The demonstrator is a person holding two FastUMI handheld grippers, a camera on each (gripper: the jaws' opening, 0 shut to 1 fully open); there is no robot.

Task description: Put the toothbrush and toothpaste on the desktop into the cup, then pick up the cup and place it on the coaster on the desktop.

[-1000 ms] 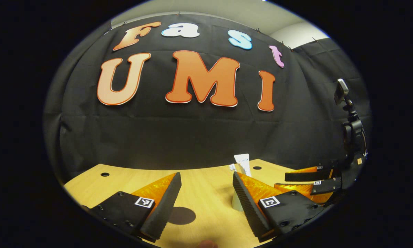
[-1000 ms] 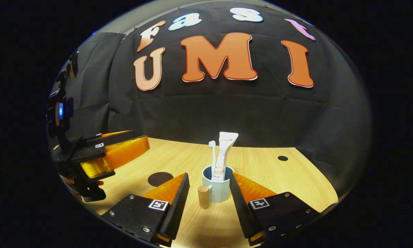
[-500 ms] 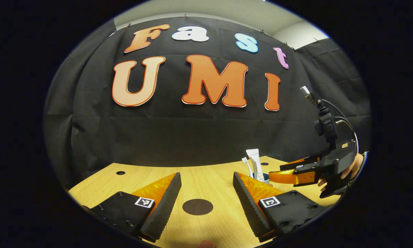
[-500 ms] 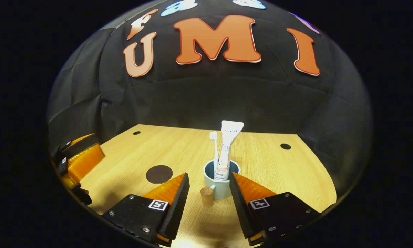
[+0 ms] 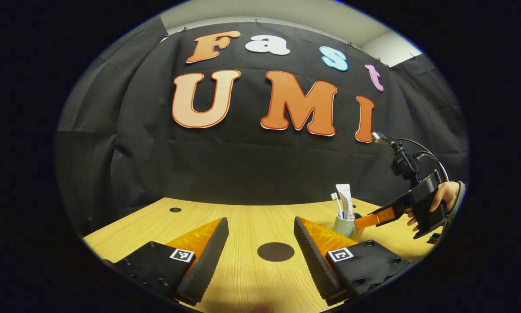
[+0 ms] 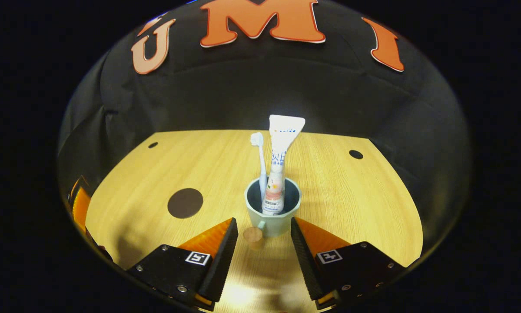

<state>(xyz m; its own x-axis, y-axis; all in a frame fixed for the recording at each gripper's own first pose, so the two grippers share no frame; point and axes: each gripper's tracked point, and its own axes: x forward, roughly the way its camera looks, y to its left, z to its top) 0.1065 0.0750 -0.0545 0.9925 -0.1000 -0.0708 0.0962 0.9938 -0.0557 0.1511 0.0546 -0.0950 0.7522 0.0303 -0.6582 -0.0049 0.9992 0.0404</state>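
The pale green-grey ceramic cup [image 6: 272,211] with a dark inside is standing upright on the light wood-grain desktop [image 6: 356,204], in the middle of the right gripper view. A white toothbrush [image 6: 260,163] is standing in it, bristle head up, leaning on the left of the rim, and a white squeezed toothpaste tube [image 6: 278,167] with coloured print is standing just beside it, flat crimped end up. The cup's handle ends in a round light wooden knob [image 6: 253,235] that is pointing toward the camera.

The right gripper [image 6: 260,226] is sitting with its jaws wide apart; the knob is lying between the two fingertips and neither finger is touching the cup. In the left gripper view the same gripper [image 5: 360,222] is reaching toward the cup [image 5: 343,225] from the right, with a hand [image 5: 442,201] wrapped round its body.

The flat, round dark brown coaster [image 6: 185,203] is lying on the desktop to the left of the cup, well apart from it. In the left gripper view the coaster [image 5: 276,252] is lying ahead of the left gripper [image 5: 260,226], whose fingers are spread wide over the bare wood, gripping nothing.
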